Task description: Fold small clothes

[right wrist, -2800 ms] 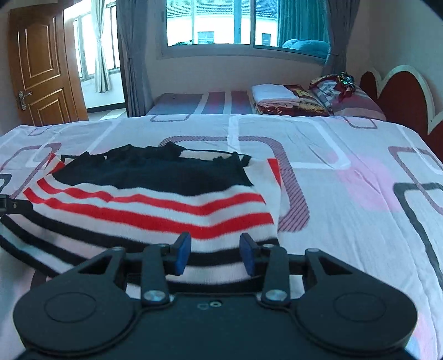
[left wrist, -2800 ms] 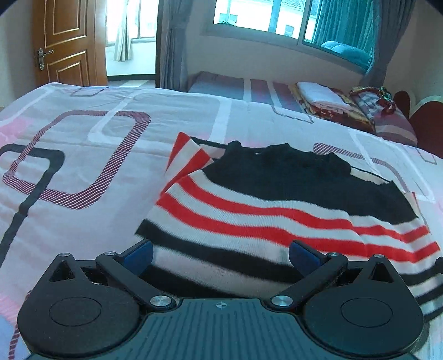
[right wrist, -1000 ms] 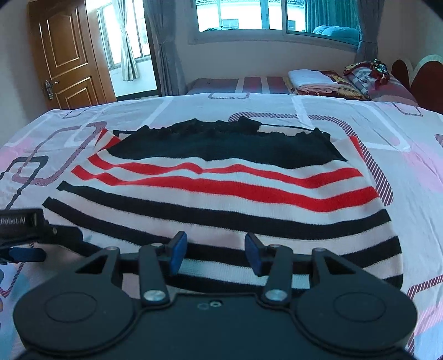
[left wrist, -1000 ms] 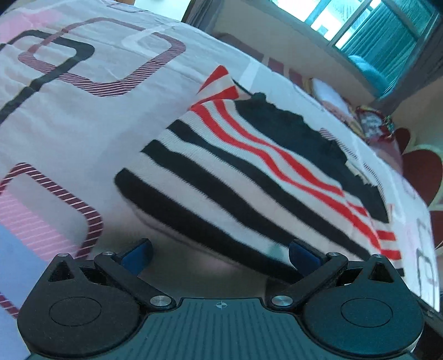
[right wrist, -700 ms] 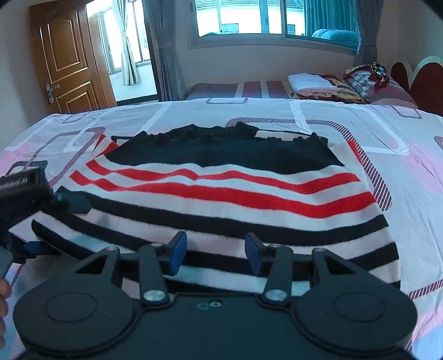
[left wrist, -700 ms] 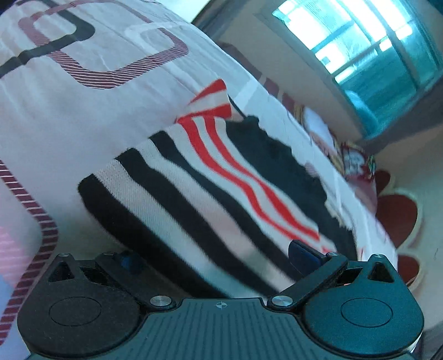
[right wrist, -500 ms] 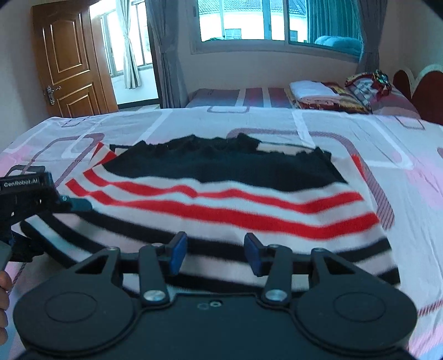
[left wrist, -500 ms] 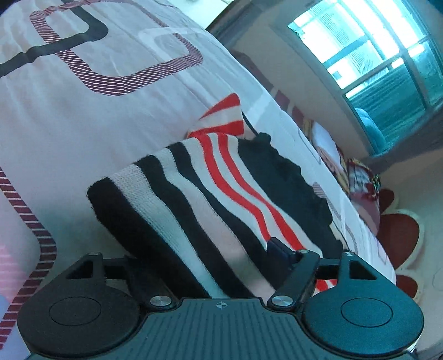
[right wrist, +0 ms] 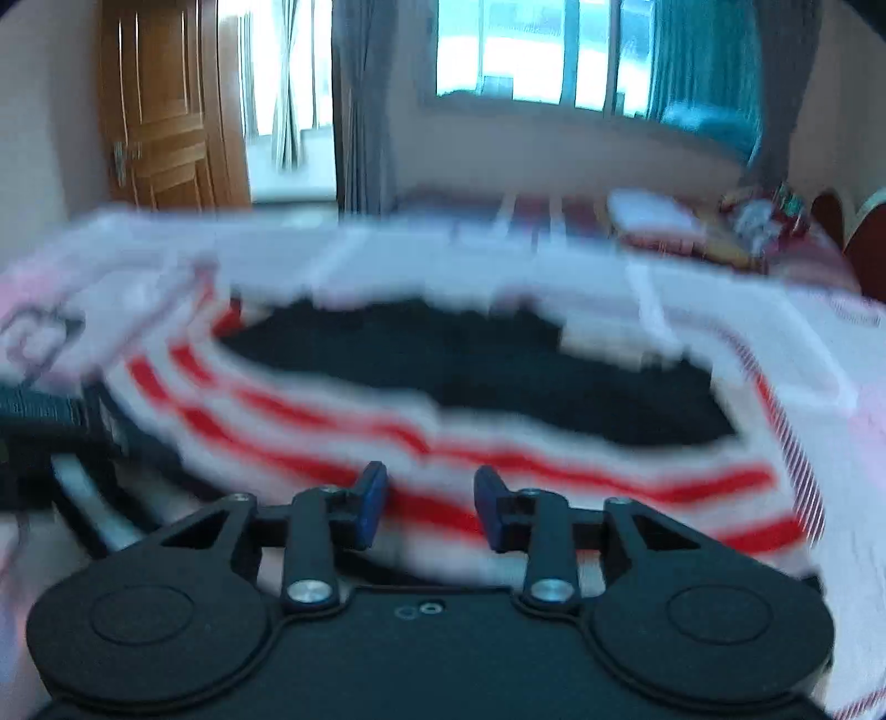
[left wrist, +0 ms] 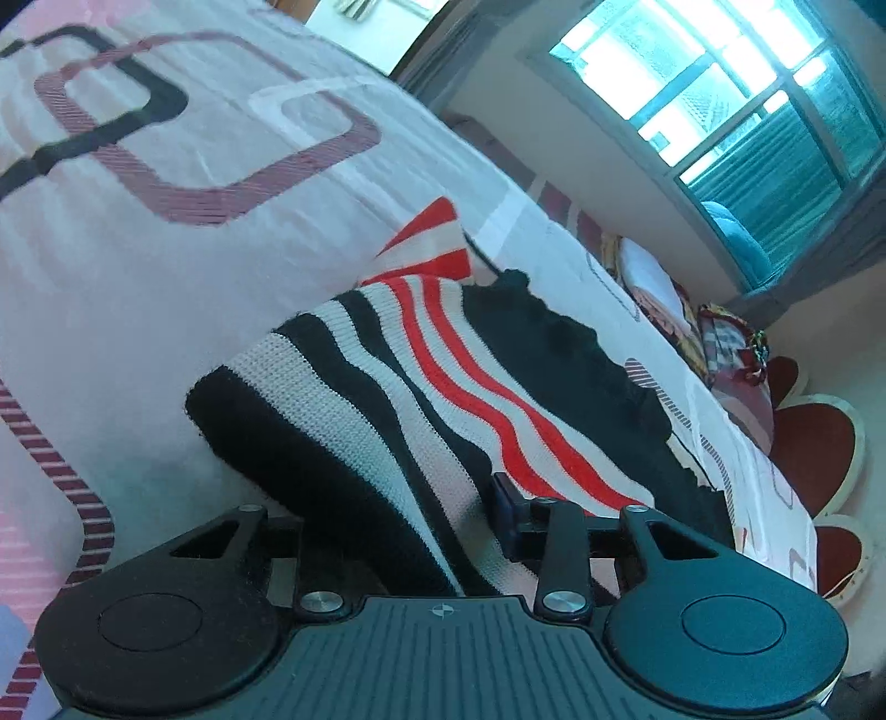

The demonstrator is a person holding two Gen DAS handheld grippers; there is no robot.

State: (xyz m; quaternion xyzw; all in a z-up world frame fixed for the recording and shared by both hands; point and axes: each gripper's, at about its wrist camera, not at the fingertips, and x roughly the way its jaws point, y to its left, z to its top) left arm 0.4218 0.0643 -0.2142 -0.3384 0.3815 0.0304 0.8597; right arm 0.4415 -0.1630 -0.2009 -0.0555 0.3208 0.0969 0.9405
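Note:
A knit sweater (left wrist: pixel 443 387) with black, white and red stripes and a black top lies on the patterned bedspread (left wrist: pixel 166 249). My left gripper (left wrist: pixel 398 515) has its jaws closing on the sweater's near left hem corner. The cloth bunches up between them and hides the left finger. In the blurred right wrist view the sweater (right wrist: pixel 498 387) stretches away from my right gripper (right wrist: pixel 426 498). Its jaws are closing with the lower part of the sweater between the blue pads. The left gripper (right wrist: pixel 50 426) shows as a dark shape at the sweater's left edge.
Folded bedding (left wrist: pixel 653 282) and a patterned bundle (left wrist: pixel 736 354) lie at the far end of the bed by the red headboard (left wrist: pixel 814 443). A wooden door (right wrist: pixel 166 111), grey curtains and a window (right wrist: pixel 526 50) stand beyond the bed.
The left jaws came together on the hem corner, which now stands raised and bunched. The right jaws narrowed slightly, and the red stripes now sit at the right fingers where black stripes were.

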